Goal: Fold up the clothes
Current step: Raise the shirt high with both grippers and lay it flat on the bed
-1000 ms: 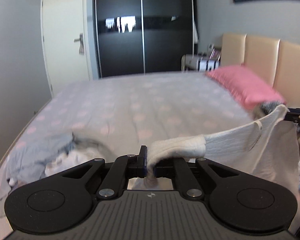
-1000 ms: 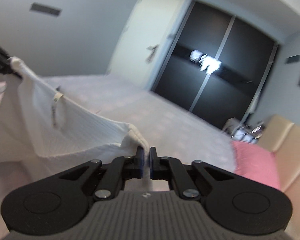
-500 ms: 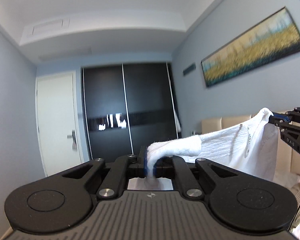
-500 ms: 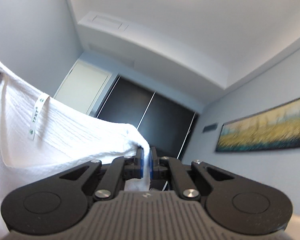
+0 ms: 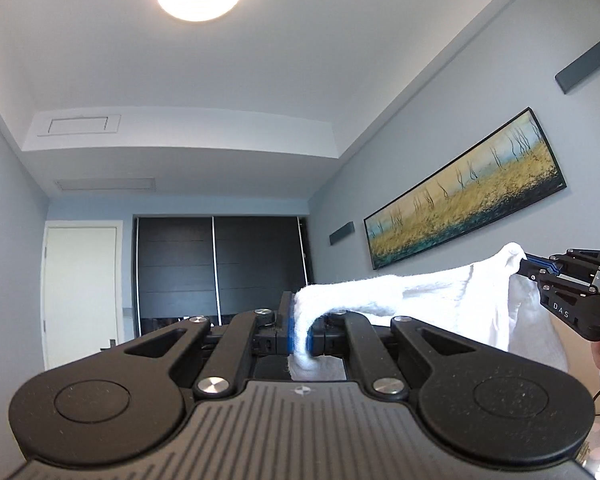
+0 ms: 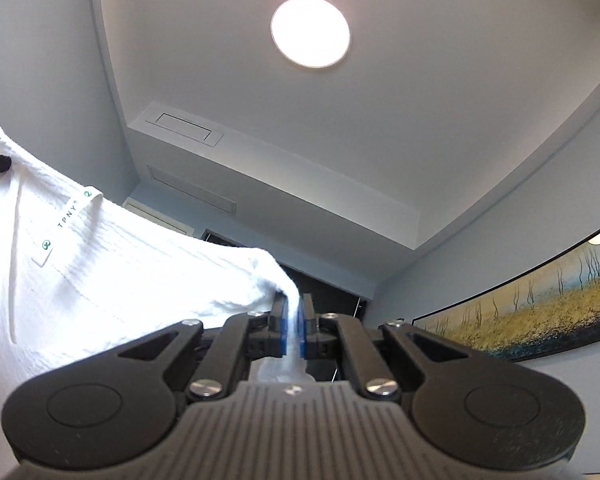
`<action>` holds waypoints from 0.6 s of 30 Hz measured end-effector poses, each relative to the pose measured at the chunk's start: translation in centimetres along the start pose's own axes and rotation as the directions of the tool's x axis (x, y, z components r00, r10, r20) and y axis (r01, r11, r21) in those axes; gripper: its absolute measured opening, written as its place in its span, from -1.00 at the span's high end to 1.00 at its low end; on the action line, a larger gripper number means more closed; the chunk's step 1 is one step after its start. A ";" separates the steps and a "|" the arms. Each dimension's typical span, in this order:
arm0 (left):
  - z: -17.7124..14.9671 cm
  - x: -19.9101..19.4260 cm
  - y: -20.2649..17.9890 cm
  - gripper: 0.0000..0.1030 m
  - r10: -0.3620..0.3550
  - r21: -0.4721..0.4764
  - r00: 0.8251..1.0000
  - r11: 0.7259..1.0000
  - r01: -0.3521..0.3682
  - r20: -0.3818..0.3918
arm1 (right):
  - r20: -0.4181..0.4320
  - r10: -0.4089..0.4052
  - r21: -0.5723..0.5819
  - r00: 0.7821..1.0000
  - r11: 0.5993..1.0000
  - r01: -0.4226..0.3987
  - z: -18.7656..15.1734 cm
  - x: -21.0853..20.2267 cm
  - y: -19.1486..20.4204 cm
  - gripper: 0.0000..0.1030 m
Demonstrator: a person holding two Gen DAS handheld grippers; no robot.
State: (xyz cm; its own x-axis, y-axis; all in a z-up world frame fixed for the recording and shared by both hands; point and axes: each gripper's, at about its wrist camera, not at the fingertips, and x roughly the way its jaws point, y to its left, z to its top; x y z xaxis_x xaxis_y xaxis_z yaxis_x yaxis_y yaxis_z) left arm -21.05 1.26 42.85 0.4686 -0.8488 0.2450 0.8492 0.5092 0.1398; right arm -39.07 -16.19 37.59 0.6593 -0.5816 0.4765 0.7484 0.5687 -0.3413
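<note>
The white garment (image 5: 440,296) was a crinkle-textured top, stretched in the air by its two upper corners so that its top edge sagged slightly between them. The rest of the cloth hung down below that edge. A narrow white neck label (image 6: 66,220) with small green lettering was sewn on at the neckline, beside a long seam running downward.

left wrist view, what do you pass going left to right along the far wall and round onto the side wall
white door → black sliding wardrobe → small dark wall panel → long landscape painting → right gripper pinching the white garment
</note>
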 end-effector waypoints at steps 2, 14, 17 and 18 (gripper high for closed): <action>-1.1 1.8 0.3 0.93 0.000 0.001 0.999 1.000 0.000 -0.051 | -0.036 0.000 0.004 0.999 1.000 0.000 -1.1 1.0 0.3 0.89; -19.0 18.2 2.2 0.93 0.012 -0.005 0.855 1.000 -0.017 -0.519 | -0.442 0.097 0.011 0.892 0.995 -0.103 -18.9 11.3 7.0 0.89; -24.5 21.0 3.5 0.93 0.007 -0.025 0.791 0.999 -0.028 -0.612 | -0.532 0.120 0.020 0.838 0.991 -0.129 -24.4 14.2 9.9 0.89; -26.1 22.0 3.6 0.93 0.009 -0.027 0.772 0.999 -0.034 -0.635 | -0.556 0.126 0.021 0.821 0.990 -0.138 -25.8 15.0 11.2 0.89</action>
State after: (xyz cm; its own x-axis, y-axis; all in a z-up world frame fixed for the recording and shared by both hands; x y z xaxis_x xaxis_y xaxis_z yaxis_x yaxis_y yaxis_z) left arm -1.32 -19.33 23.72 0.5241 -0.7415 -0.4189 0.8391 0.5336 0.1054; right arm -18.93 -33.55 20.01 0.6760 -0.7297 -0.1022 0.6488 0.6553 -0.3869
